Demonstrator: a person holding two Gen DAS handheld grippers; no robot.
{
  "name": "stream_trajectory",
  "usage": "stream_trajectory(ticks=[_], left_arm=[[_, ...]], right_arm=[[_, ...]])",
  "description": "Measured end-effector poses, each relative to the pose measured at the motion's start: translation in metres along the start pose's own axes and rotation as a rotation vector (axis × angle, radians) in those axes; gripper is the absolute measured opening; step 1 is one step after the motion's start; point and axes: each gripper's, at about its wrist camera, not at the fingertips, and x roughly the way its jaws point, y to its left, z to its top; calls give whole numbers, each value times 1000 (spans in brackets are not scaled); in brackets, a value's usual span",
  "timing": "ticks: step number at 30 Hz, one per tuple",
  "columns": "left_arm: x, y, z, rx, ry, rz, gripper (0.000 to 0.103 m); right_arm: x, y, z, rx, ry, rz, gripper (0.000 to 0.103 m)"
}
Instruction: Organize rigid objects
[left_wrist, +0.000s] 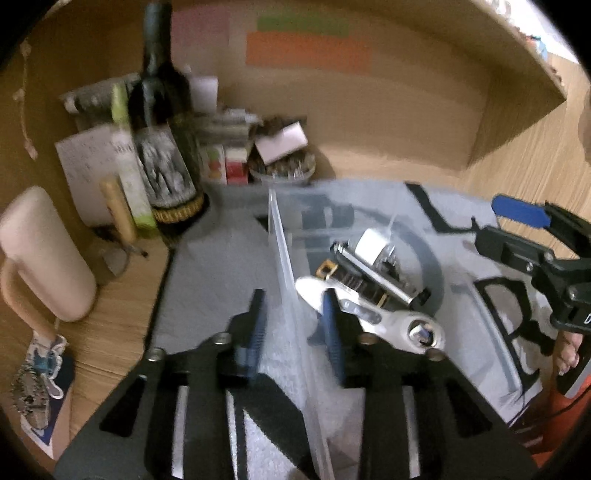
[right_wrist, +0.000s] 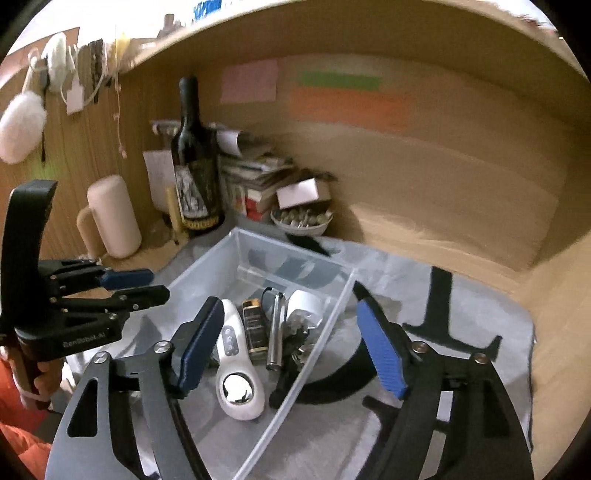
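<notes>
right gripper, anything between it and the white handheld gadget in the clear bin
Nothing visible. The right gripper hangs open over the clear bin, which has no lid, and the white gadget lies on top beside the small dark bottle and metal cylinder. The bin's right wall runs between its fingers.

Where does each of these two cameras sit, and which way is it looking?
Left wrist view: sits on the left gripper, looking forward over the wall of the clear plastic storage bin; the right gripper shows at its right edge.
Right wrist view: sits on the open right gripper, looking down into the bin; the left gripper shows at left.
Both share the bin, the white handheld device and the dark wine bottle.
</notes>
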Motion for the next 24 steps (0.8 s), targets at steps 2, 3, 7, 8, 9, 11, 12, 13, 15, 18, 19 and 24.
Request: stream_trajectory(ticks=[2, 3, 7, 8, 9, 11, 12, 13, 15, 18, 19, 24], left_arm=[[-14, -7, 2, 14, -45, 3, 41], [-20, -10, 2, 19, -64, 2, 45], [-47, -26, 2, 52, -161, 7, 60], [-52, -31, 1, 57, -181, 7, 62], [-58, -34, 0, 62, -202, 3, 67], [-68, -41, -2, 62, -235, -6, 75], [-72, -44, -2, 59, -250, -8, 80], [-77, -46, -4, 57, -272, -7, 83], [-86, -52, -6, 57, -321, 9, 92], [-102, -61, -13, 58, -389, 22, 101], [-106, -63, -15, 62, -406, 25, 101], [-121, -73, -21, 74, -446, 7, 102]], right_arm=[[-12, -2, -2, 11, -34, -11, 83], [-19, -3, -3, 16, -51, -20, 83], [-42, -9, -9, 48, -99, -41, 88], [-48, -10, -10, 58, -113, -49, 92], [-52, -11, -11, 65, -126, -57, 97], [-65, -12, -14, 77, -164, -86, 103], [-72, -12, -17, 79, -183, -100, 103], [-77, -12, -18, 80, -196, -112, 103], [-89, -11, -22, 84, -222, -134, 103], [-102, -10, -26, 89, -255, -155, 103], [-107, -9, -28, 92, -266, -164, 103], [-119, -8, -34, 113, -298, -164, 103]])
